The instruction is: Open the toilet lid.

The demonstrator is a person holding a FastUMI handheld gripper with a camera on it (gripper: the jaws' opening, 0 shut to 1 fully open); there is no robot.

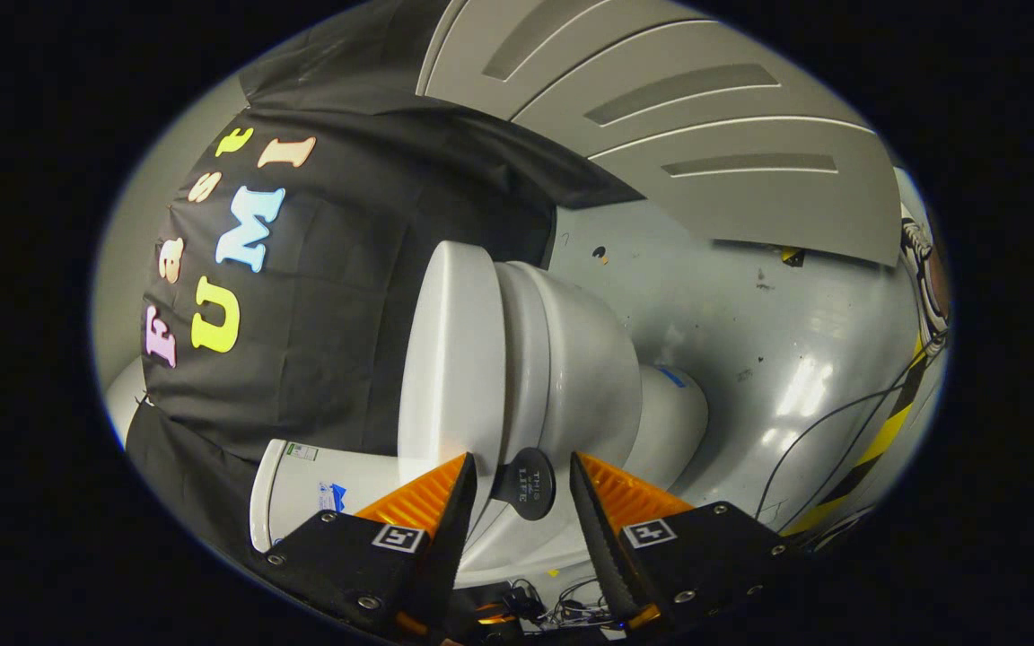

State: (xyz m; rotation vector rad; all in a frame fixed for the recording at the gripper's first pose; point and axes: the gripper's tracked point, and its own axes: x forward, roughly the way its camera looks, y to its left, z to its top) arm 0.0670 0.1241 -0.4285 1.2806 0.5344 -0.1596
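The view is rolled on its side, so the white toilet lies sideways with the floor off to its right. Its lid [445, 359] rests flat against the seat [526, 359], above the bowl [593, 377]. A round black tab [524, 484] sticks out at the front rim where lid and seat meet. My gripper [521, 459] is open. Its orange-backed black fingers [459, 502] stand on either side of the tab, with a small gap on each side. Neither finger touches it.
The white tank [302, 493] sits behind the lid, against the black cloth wall. The glossy grey floor [750, 341] carries a thin black cable [840, 422] and yellow-black tape [894, 422]. A grey panelled wall [661, 108] stands beyond.
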